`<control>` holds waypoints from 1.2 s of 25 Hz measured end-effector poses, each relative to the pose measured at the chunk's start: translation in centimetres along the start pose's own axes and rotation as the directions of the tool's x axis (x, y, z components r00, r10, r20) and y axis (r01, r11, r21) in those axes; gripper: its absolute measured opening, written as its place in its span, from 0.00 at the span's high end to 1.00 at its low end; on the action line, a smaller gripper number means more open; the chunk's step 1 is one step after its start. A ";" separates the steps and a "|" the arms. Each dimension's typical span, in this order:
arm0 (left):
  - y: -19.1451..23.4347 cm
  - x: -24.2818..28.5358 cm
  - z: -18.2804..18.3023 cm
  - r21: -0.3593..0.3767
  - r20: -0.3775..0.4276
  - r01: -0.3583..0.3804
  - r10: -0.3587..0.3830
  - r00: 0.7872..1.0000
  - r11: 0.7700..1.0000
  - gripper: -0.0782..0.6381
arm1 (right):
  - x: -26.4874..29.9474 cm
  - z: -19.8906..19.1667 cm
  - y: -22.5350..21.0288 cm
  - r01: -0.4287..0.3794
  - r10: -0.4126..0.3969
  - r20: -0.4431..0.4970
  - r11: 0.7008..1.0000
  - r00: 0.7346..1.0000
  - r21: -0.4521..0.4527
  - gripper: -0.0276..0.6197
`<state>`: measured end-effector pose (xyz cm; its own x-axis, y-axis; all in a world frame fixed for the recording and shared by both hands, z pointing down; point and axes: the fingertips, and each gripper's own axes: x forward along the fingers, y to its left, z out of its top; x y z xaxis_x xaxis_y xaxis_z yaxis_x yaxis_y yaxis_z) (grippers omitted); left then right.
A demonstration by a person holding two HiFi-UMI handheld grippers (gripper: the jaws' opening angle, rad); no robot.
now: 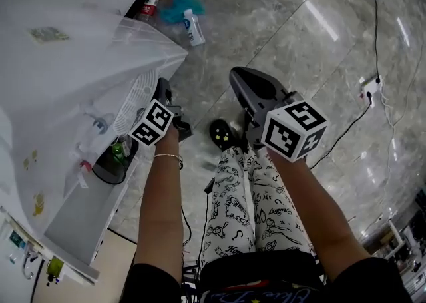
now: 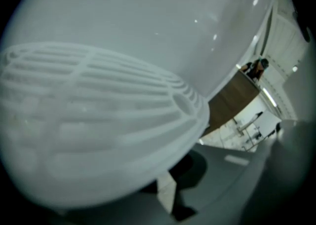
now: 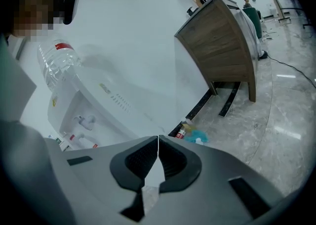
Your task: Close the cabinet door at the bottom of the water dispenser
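Door (image 1: pixel 83 218) open, closing not begun | my left tongs (image 1: pixel 164 88) look pressed together, empty, by grille (image 1: pixel 136 98) | right tongs (image 3: pixel 158 140) together, empty, aside.

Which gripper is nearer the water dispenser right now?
Left. The left gripper is right at the dispenser, by its drip grille, which fills its view. The right gripper is off to the side over the floor, clear of the dispenser, jaws together.
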<state>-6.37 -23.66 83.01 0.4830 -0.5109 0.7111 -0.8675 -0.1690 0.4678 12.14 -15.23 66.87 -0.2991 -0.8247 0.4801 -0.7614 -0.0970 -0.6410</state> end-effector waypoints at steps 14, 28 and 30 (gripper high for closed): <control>-11.9 -12.2 1.8 0.375 0.064 0.138 -0.175 0.983 0.917 0.90 | -3.7 4.0 8.8 -0.184 0.201 0.063 0.961 0.978 -0.209 0.93; -26.1 -43.3 15.0 0.563 0.324 0.121 -0.353 0.878 0.818 0.89 | -20.6 13.1 32.0 -0.471 0.542 0.036 0.760 0.840 -0.447 0.93; -26.7 -45.7 15.6 0.551 0.350 0.102 -0.339 0.873 0.829 0.89 | -22.4 13.4 33.6 -0.500 0.569 0.020 0.739 0.822 -0.451 0.93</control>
<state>-7.18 -8.95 29.84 0.6747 -0.6835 0.2786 -0.7352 -0.6560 0.1708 0.95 -7.53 26.53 -0.6674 -0.7444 0.0182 -0.6724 0.5920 -0.4442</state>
